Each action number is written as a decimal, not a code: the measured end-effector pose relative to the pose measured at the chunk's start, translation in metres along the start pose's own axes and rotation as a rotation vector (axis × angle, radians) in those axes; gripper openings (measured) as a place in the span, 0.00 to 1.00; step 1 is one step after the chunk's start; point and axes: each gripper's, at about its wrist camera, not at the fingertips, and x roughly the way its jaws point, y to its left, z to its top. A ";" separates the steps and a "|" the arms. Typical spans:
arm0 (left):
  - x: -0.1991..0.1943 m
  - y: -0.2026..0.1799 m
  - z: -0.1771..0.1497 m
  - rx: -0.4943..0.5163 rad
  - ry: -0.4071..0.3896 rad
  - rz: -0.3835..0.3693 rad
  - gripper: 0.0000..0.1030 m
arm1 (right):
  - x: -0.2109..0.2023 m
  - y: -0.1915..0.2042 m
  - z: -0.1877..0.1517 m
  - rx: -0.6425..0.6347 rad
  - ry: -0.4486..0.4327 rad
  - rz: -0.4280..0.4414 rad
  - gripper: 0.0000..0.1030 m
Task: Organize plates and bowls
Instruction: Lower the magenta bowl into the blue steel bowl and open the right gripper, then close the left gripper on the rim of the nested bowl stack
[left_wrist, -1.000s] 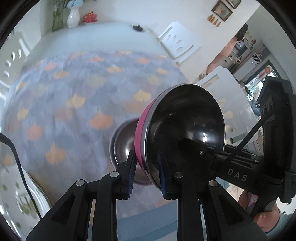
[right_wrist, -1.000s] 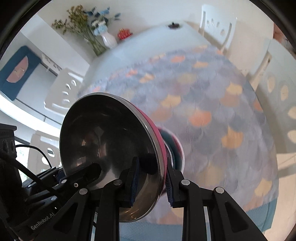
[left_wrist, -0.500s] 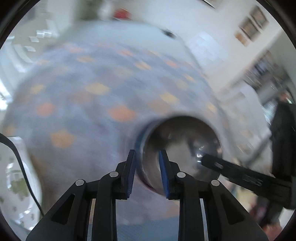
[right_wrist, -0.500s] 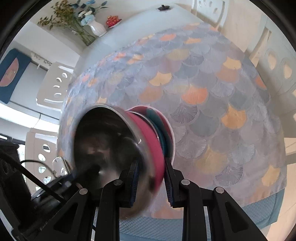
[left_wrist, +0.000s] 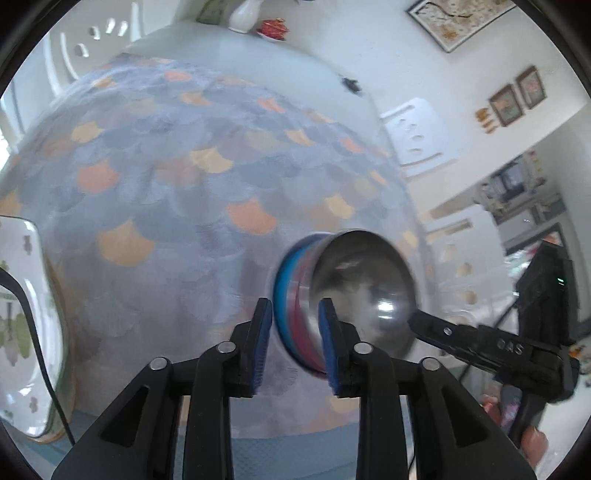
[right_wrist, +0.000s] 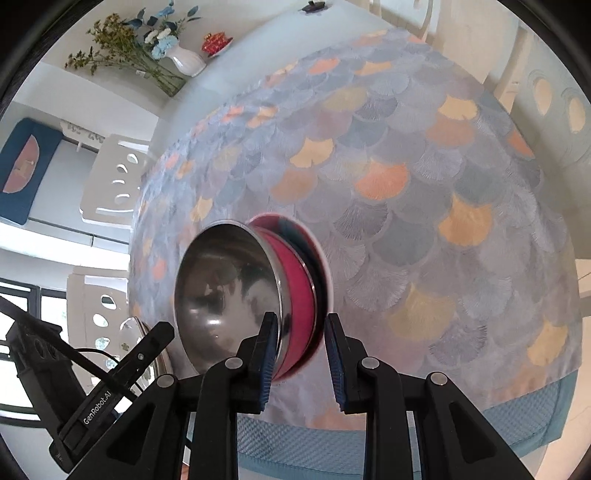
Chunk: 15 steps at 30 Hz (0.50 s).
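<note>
Nearest to us, our left gripper (left_wrist: 295, 341) has its jaws parted to a middling width astride the rim of the stack of bowls (left_wrist: 341, 299); whether the blue pads actually press the rim we cannot tell, since that view is blurred. Our right gripper (right_wrist: 301, 349) stands the same way on the opposite side, jaws apart with the pink band of the top bowl (right_wrist: 295, 295) between them and a gap showing at the right pad, so we judge it is not clamping.

Just beyond the fingers, the steel-lined bowls sit nested on the patterned tablecloth (right_wrist: 424, 206) near the front edge of the table: a pink one on top, with blue and red bands under it in the left view. We judge the bowl stacking is largely done.

Off to our left, a white floral plate (left_wrist: 26, 325) lies at the cloth's edge, well apart from the stack; we judge it is what remains to be sorted, though we cannot see whether there are more plates.

Farthest away, a white vase of flowers (right_wrist: 184, 61) and a small red dish (right_wrist: 216, 40) stand at the table's far end
</note>
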 end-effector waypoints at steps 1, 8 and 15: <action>-0.002 -0.004 -0.001 0.006 0.003 -0.039 0.38 | -0.003 -0.001 0.001 -0.006 -0.007 0.011 0.34; -0.003 -0.003 -0.004 -0.043 -0.044 -0.094 0.78 | -0.010 -0.003 0.000 -0.067 -0.051 0.129 0.77; 0.017 0.010 -0.009 -0.096 0.006 -0.075 0.78 | 0.003 -0.025 0.004 0.002 -0.042 0.085 0.77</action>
